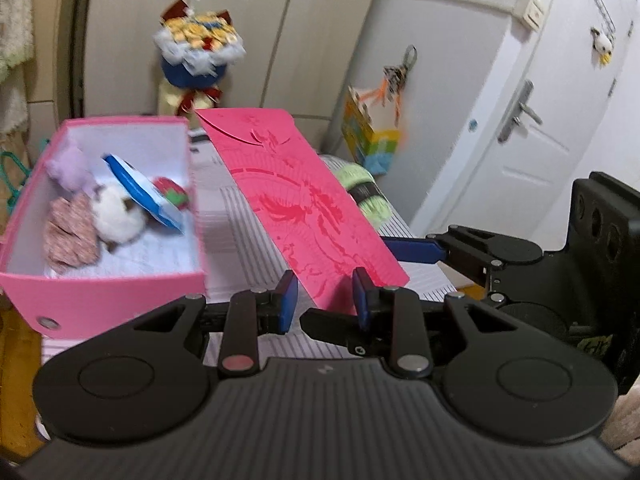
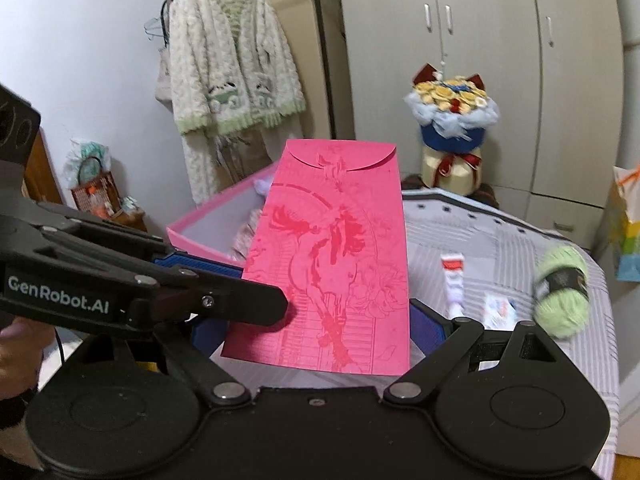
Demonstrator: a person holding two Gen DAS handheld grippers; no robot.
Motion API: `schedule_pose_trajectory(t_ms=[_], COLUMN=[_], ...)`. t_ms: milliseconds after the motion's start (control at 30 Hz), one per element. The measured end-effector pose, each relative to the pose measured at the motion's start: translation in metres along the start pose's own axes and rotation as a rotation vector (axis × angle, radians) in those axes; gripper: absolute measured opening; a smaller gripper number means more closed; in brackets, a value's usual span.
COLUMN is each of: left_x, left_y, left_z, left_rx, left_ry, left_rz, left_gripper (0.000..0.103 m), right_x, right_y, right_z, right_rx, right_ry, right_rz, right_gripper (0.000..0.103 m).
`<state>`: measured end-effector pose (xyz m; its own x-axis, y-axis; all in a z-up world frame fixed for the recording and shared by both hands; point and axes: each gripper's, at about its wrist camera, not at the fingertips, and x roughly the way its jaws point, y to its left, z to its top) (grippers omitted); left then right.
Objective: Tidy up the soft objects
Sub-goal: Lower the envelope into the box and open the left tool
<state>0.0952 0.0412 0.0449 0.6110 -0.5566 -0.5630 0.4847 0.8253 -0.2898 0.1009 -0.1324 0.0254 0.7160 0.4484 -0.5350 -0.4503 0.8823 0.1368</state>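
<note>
A red envelope (image 1: 304,204) (image 2: 336,256) with a horse print is held up, tilted, above the striped table cover (image 2: 480,232). My right gripper (image 2: 318,328) spans its width, one blue pad on each long edge. My left gripper (image 1: 325,300) is shut on its lower corner; in the right wrist view one of its fingers (image 2: 248,304) lies across the envelope's left edge. To the left stands a pink box (image 1: 100,304) (image 2: 208,236) that holds a lilac plush (image 1: 66,164), a white plush (image 1: 116,216) and a patterned cloth (image 1: 70,232). A green yarn ball (image 1: 364,192) (image 2: 562,296) lies to the right.
A white tube (image 2: 454,280) and a small packet (image 2: 498,312) lie on the cover near the yarn. A toy bouquet (image 2: 452,120) stands at the back before the wardrobe. A colourful gift bag (image 1: 368,136) sits beside a white door. A fluffy coat (image 2: 232,92) hangs at the left.
</note>
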Motion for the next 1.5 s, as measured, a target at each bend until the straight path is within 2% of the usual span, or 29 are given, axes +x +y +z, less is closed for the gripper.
schedule_pose_trajectory(t_ms=[167, 400, 600, 867, 1200, 1367, 1433, 1500], left_x=[-0.007, -0.017, -0.014, 0.007, 0.037, 0.044, 0.048, 0.051], left_y=[0.023, 0.063, 0.092, 0.131, 0.162, 0.164, 0.164, 0.162], left_z=[0.014, 0.026, 0.03, 0.036, 0.037, 0.03, 0.029, 0.03], left_rx=[-0.023, -0.081, -0.139, -0.209, -0.296, -0.3, -0.299, -0.285], left_ry=[-0.035, -0.07, -0.077, -0.043, 0.025, 0.05, 0.057, 0.057], left_rz=[0.04, 0.101, 0.144, 0.174, 0.145, 0.169, 0.197, 0.24], left_gripper=[0.028, 0.028, 0.028, 0.028, 0.029, 0.029, 0.033, 0.043], right_x=[0.021, 0.061, 0.093, 0.138, 0.172, 0.179, 0.183, 0.186], right_y=[0.011, 0.019, 0.026, 0.025, 0.017, 0.02, 0.022, 0.022], right_z=[0.02, 0.043, 0.053, 0.062, 0.063, 0.061, 0.061, 0.062], right_rx=[-0.026, -0.034, -0.03, -0.023, -0.037, -0.09, -0.111, -0.131], right_ry=[-0.028, -0.029, 0.0, 0.068, 0.164, 0.193, 0.2, 0.203], right_rz=[0.036, 0.129, 0.188, 0.227, 0.224, 0.216, 0.208, 0.186], right_gripper=[0.094, 0.094, 0.094, 0.094, 0.094, 0.094, 0.094, 0.093])
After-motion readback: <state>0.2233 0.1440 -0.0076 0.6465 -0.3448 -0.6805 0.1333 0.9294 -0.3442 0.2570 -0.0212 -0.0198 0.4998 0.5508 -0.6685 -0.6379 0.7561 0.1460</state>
